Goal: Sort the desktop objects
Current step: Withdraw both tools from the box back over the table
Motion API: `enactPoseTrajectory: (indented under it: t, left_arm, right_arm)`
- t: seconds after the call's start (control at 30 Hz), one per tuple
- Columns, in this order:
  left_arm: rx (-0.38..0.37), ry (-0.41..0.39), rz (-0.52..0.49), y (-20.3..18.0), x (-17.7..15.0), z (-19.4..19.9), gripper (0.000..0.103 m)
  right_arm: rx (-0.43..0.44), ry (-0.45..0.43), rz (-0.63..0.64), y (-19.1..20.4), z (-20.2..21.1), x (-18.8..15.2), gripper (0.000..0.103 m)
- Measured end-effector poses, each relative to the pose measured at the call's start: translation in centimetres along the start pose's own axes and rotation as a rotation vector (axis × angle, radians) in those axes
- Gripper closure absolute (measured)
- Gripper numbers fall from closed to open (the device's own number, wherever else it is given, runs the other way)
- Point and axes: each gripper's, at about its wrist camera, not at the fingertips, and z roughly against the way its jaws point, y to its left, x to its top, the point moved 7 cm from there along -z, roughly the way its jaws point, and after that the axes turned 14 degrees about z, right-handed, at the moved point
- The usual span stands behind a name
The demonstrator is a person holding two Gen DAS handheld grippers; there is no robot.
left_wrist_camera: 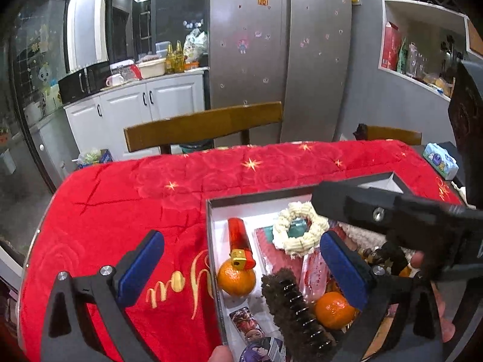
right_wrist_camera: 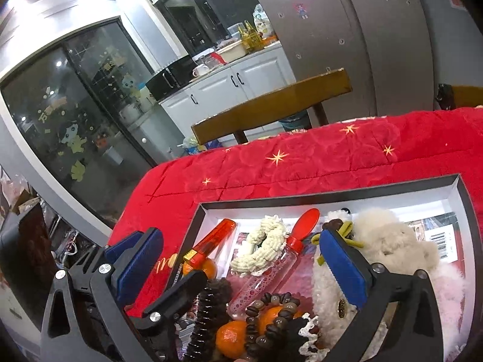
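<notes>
Left wrist view: the box (left_wrist_camera: 211, 241) on the red cloth (left_wrist_camera: 120, 199) already holds lighter (left_wrist_camera: 240, 241), oranges, hair ties, beads and a plush toy (right_wrist_camera: 389, 241), so sorting looks nearly finished; left gripper (left_wrist_camera: 241, 267) and right gripper (right_wrist_camera: 238, 267) both gape wide, holding nothing

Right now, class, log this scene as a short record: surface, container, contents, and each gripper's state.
Surface: red cloth with gold stars
Container: open box, white inside
Contents: red lighter, tangerine, cream scrunchie, fluffy white toy, bead bracelet
Left gripper: open, empty
Right gripper: open, empty
</notes>
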Motion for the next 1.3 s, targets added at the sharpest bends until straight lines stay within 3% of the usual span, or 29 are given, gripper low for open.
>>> enactPoseTrajectory:
  t: [0.23,0.43,0.63,0.73,0.97,1.03,1.17,1.3]
  left_arm:
    - [0.006,-0.099,-0.058,-0.5,2.6,4.4,0.000]
    - [-0.016,-0.214,-0.072,-1.2,4.4,9.3,0.000]
    - [-0.121,-0.268,-0.078,-3.3,4.3,14.3,0.000]
    - [-0.179,-0.268,-0.053,-4.8,3.3,16.9,0.000]
    - [-0.215,-0.328,-0.086,-8.5,-0.9,23.1,0.000]
    - [-0.206,-0.333,-0.101,-9.0,-2.3,24.2,0.000]
    - [-0.195,-0.258,-0.044,-8.5,-5.3,25.0,0.000]
    - [-0.115,-0.259,0.015,-6.3,-7.8,24.8,0.000]
  right_arm:
    - [-0.010,-0.031,0.027,1.1,1.5,0.6,0.000]
    - [-0.039,-0.122,0.017,1.4,5.2,2.2,0.000]
    - [-0.071,-0.156,0.042,2.0,9.9,1.7,0.000]
    - [-0.096,-0.187,0.047,2.1,13.1,1.0,0.000]
    - [-0.156,-0.261,0.125,3.1,21.6,-1.7,0.000]
    - [-0.188,-0.281,0.154,3.6,23.7,-2.7,0.000]
    - [-0.259,-0.354,0.165,4.4,27.7,-5.7,0.000]
    - [-0.292,-0.452,0.228,6.2,30.1,-8.4,0.000]
